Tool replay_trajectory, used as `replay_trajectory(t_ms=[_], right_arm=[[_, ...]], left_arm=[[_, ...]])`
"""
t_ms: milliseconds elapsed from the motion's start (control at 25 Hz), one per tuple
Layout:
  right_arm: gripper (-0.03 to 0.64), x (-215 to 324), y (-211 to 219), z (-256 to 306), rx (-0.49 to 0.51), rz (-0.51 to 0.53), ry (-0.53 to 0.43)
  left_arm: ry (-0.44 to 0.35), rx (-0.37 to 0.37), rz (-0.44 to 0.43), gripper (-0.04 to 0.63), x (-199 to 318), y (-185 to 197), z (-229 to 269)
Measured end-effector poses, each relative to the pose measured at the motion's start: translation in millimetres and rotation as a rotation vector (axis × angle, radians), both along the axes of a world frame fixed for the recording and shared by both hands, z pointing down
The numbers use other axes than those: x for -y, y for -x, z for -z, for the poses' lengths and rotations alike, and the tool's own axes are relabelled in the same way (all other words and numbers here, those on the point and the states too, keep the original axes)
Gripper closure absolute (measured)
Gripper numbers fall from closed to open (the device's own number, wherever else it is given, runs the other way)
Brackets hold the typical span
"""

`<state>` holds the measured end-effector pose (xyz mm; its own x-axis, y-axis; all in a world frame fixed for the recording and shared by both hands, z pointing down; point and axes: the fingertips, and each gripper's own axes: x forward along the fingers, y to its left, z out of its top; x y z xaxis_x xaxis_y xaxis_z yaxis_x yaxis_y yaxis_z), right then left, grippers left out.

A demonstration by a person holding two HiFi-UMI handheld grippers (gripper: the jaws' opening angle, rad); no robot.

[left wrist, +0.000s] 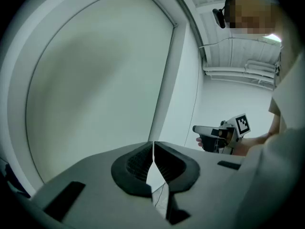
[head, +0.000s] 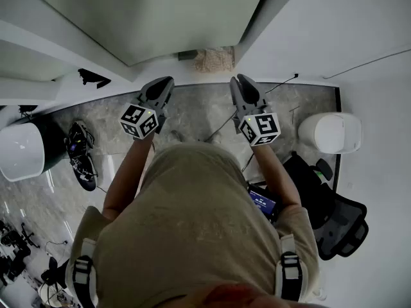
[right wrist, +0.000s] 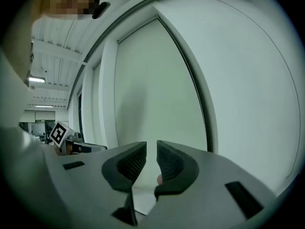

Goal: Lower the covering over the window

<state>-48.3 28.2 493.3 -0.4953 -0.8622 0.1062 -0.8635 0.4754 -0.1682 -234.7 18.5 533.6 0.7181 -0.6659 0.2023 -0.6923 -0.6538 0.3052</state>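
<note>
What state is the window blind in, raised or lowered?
Lowered. In both gripper views the blind fills its frame as a plain pale sheet; no glass or outside view shows.

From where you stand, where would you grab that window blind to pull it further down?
Probably its bottom edge: the blind hangs as a flat sheet, and that free edge is the only part jaws could close around. Come up from the room side, one jaw in front, one behind. No pull cord shows.

Pale grey-green blind (left wrist: 95,80) ahead of the jaws; left gripper (head: 166,82) and right gripper (head: 241,81) grey, pads (left wrist: 138,163) black, ribbed; cubes (head: 139,120) black-and-white squared; floor (head: 199,111) marbled grey
</note>
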Motion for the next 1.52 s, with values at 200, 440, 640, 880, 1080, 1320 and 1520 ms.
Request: replay_trajectory(t_ms=[200, 440, 640, 880, 1080, 1320, 1520], right_arm=[[0.552, 0.1, -6.2, -0.7, 0.010, 0.007, 0.002], [0.552, -6.4, -21.8, 0.3, 0.039, 0.028, -0.004], [0.551, -10.2, -37.1, 2.7, 0.045, 0.052, -0.010], [0.551, -14.8, -69.7, -1.9, 0.035, 0.052, -0.009], [0.551, -15.5, -100.3, -2.5, 0.069, 0.048, -0.005], [0.551, -20.4, -136.0, -4.6, 0.075, 0.038, -0.010], [0.551, -13.6, -142.9, -2.1, 0.086, 0.018, -0.010]], left_arm=[[0.015, -0.002, 0.026, 0.569, -1.3, 0.6, -5.2], [0.023, 0.006, 0.045, 0.569, -5.5, -12.1, -10.0], [0.024, 0.011, 0.043, 0.569, -6.6, -35.5, -9.8], [0.016, 0.020, 0.045, 0.569, -9.6, -73.1, -11.1], [0.016, 0.024, 0.055, 0.569, -11.3, -101.4, -14.6], [0.016, 0.041, 0.044, 0.569, -26.1, -140.6, -22.8], [0.014, 0.032, 0.027, 0.569, -25.3, -150.2, -19.7]])
